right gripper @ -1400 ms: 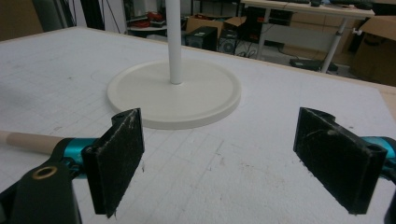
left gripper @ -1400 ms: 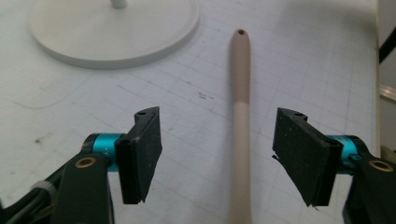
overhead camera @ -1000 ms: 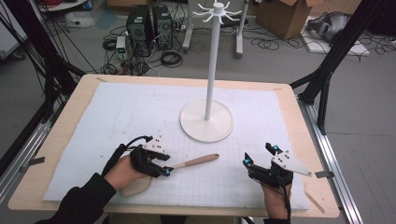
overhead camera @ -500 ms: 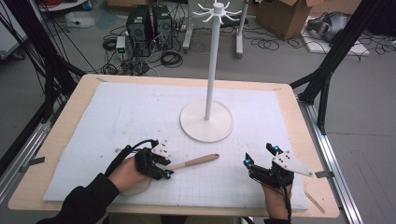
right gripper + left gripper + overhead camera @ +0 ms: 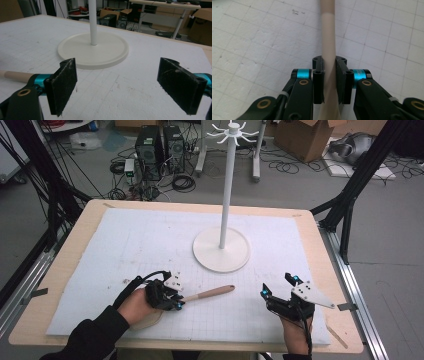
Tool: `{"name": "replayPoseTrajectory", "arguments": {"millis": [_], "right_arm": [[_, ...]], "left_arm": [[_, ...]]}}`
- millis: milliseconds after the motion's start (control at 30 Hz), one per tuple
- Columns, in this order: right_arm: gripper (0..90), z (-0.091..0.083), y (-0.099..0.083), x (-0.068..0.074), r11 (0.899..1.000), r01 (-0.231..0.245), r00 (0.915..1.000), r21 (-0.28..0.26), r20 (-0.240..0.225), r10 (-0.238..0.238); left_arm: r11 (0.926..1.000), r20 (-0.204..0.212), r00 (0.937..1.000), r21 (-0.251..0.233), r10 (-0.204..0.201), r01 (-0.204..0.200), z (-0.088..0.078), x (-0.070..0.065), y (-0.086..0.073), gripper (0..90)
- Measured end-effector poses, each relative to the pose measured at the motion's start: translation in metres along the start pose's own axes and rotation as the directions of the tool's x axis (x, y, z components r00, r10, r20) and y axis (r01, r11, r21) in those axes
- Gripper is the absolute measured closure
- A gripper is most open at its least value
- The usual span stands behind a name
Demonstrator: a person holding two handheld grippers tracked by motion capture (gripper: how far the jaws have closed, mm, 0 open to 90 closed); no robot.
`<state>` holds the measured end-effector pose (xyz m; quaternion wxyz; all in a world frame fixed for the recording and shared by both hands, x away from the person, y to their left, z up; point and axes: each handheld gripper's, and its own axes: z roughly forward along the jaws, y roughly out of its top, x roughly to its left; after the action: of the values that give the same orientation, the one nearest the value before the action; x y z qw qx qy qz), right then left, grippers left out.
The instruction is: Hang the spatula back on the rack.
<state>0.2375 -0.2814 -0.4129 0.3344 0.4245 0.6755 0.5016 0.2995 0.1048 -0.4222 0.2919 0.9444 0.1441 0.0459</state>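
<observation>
I am watching my left gripper (image 5: 176,302), whose jaws have just been closing, clamping the handle of the wooden spoon (image 5: 207,293) lying on the white mat (image 5: 125,245) near the front edge. My right gripper (image 5: 280,287) is resting on the mat well apart to the right, jaws spread wide and holding nothing, facing the white stand (image 5: 221,249)
</observation>
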Motion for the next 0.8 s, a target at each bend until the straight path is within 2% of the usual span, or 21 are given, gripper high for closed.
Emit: {"name": "replayPoseTrajectory", "arguments": {"millis": [100, 267, 400, 433, 533, 567, 600, 667, 733, 767, 800], "right_arm": [[15.1, 0.0, 0.0, 0.001, 1.0, -0.004, 1.0, 0.001, -0.004, 0.004], [15.0, 0.0, 0.002, 0.002, 1.0, -0.014, 0.9998, -0.006, -0.011, 0.014], [15.0, 0.0, 0.007, 0.005, 1.0, -0.023, 0.9994, -0.02, -0.026, 0.022], [15.0, 0.0, 0.008, 0.006, 0.999, -0.024, 0.9993, -0.025, -0.029, 0.023], [15.0, 0.0, 0.015, 0.01, 0.999, -0.026, 0.9987, -0.043, -0.045, 0.024], [14.9, 0.0, 0.017, 0.012, 0.999, -0.026, 0.9984, -0.048, -0.052, 0.023], [14.9, 0.0, 0.02, 0.014, 0.998, -0.036, 0.9976, -0.047, -0.061, 0.033], [14.9, 0.002, 0.026, 0.018, 0.998, -0.034, 0.9965, -0.057, -0.079, 0.03], [14.9, 0.005, 0.031, 0.023, 0.998, -0.035, 0.995, -0.053, -0.096, 0.029], [14.9, 0.007, 0.034, 0.026, 0.998, -0.04, 0.9939, -0.051, -0.105, 0.034], [14.9, 0.009, 0.036, 0.029, 0.998, -0.051, 0.991, -0.048, -0.126, 0.045]], "left_arm": [[0.9999, -0.001, 1.0, -0.009, -0.006, 0.006, -0.002, -0.001, 0.001, 78.0], [0.9954, -0.025, 0.998, -0.078, -0.058, 0.056, -0.015, 0.001, 0.003, 78.0], [0.9903, -0.055, 0.9965, -0.127, -0.062, 0.055, -0.029, 0.003, 0.005, 78.1], [0.9903, -0.055, 0.9965, -0.127, -0.062, 0.055, -0.029, 0.003, 0.005, 78.1], [0.9744, -0.09, 0.9921, -0.215, -0.087, 0.066, -0.043, 0.003, 0.007, 78.1], [0.9744, -0.09, 0.9921, -0.215, -0.087, 0.066, -0.043, 0.003, 0.007, 78.1], [0.9603, -0.103, 0.989, -0.269, -0.107, 0.075, -0.049, 0.003, 0.008, 78.1], [0.9405, -0.116, 0.9852, -0.33, -0.127, 0.082, -0.054, 0.003, 0.009, 78.0], [0.9228, -0.13, 0.982, -0.377, -0.137, 0.078, -0.058, 0.001, 0.009, 78.0], [0.9228, -0.13, 0.982, -0.377, -0.137, 0.078, -0.058, 0.001, 0.009, 78.0], [0.9094, -0.15, 0.9791, -0.411, -0.138, 0.065, -0.06, -0.001, 0.01, 78.0]]}}
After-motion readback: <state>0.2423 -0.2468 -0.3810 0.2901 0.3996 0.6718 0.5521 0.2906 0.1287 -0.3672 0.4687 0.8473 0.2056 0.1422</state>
